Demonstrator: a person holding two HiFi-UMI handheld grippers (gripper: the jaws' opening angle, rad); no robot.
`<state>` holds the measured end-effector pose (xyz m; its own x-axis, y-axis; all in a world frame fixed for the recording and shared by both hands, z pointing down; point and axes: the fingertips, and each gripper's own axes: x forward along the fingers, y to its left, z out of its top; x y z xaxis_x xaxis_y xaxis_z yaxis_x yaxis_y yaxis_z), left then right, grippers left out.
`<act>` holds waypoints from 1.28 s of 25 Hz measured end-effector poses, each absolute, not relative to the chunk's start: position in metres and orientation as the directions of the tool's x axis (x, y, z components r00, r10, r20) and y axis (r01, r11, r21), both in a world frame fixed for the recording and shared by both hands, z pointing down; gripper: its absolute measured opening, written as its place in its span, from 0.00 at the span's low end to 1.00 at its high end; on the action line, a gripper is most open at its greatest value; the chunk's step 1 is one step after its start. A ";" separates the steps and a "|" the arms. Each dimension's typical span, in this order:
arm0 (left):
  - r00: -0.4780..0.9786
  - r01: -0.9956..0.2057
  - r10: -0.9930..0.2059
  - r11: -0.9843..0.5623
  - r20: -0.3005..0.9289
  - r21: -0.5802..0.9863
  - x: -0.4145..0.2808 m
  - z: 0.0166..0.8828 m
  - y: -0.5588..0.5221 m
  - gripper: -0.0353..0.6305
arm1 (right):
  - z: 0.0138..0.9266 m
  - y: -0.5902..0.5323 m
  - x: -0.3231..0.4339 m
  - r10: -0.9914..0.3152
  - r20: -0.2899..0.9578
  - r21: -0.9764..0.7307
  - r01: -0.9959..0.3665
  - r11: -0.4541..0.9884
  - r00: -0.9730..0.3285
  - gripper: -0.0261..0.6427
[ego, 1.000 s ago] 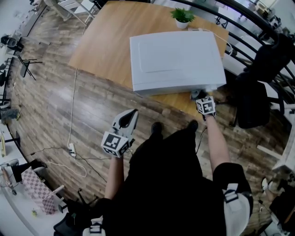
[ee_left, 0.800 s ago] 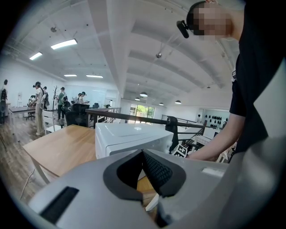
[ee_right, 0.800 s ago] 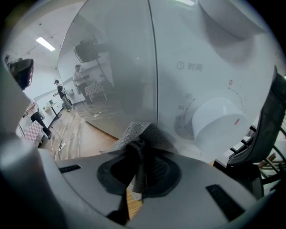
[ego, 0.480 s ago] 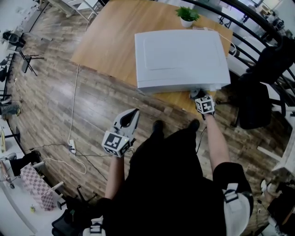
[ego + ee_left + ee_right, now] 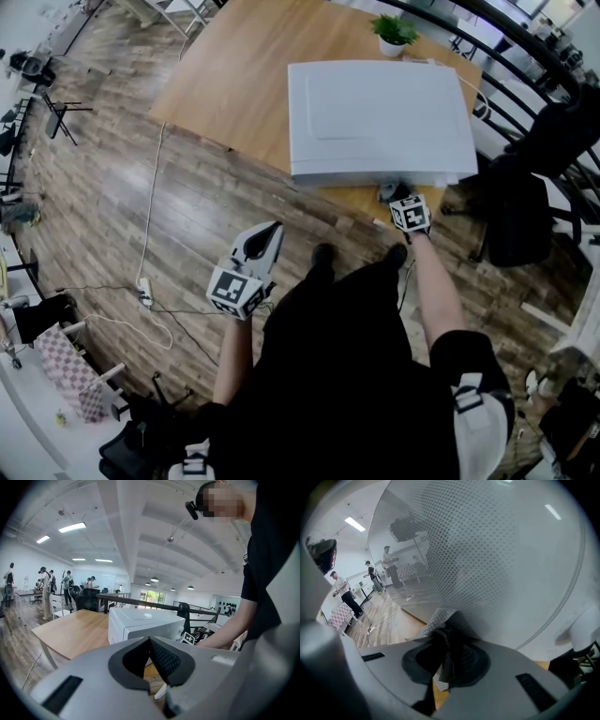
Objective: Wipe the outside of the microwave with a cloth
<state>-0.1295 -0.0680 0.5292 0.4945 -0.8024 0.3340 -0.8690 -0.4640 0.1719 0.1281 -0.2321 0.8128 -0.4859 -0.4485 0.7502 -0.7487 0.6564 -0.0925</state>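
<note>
Mainly, I worry about the cloth sliding out. The right gripper is closed on one bunched fold of it only, and the loose grey corner is pressed on the dotted glass of the microwave door. If I drag hard along the glass, I think the friction can pull the fold free. Then the bare gripper would rub the door.

A second risk is pushing. In the head view the microwave sits on the wooden counter, at about 1 o'clock from me, with its front near the counter's edge at 6 o'clock. The right gripper meets this front face at the lower right part. The left gripper hangs well apart at 8 o'clock from the microwave, over the floor, with jaws together and nothing between them, so nothing braces the box. A strong push may shift it toward the small plant at its 12 o'clock.

The microwave looks white and boxy, with a flat clean top and a dark glass door that reflects the room. I cannot tell any dirt on it from here.
</note>
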 end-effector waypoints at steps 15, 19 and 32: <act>0.470 -0.883 -0.814 -0.435 0.340 0.179 -0.157 0.534 -0.056 0.05 | 0.821 -0.213 0.055 -0.383 0.753 -0.130 -0.692 0.710 -0.535 0.06; 0.460 -0.888 -0.821 -0.420 0.339 0.189 -0.165 0.536 -0.054 0.05 | 0.816 -0.211 0.036 -0.376 0.745 -0.135 -0.677 0.724 -0.551 0.06; 0.432 -0.902 -0.829 -0.390 0.356 0.186 -0.190 0.536 -0.049 0.05 | 0.824 -0.199 -0.011 -0.338 0.747 -0.161 -0.649 0.743 -0.572 0.06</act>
<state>-0.1904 -0.0489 0.5355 0.4318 -0.8286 0.3564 -0.9018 -0.3897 0.1865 -0.0110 -0.1991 0.8243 -0.5721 -0.3383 0.7472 -0.6495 0.7432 -0.1609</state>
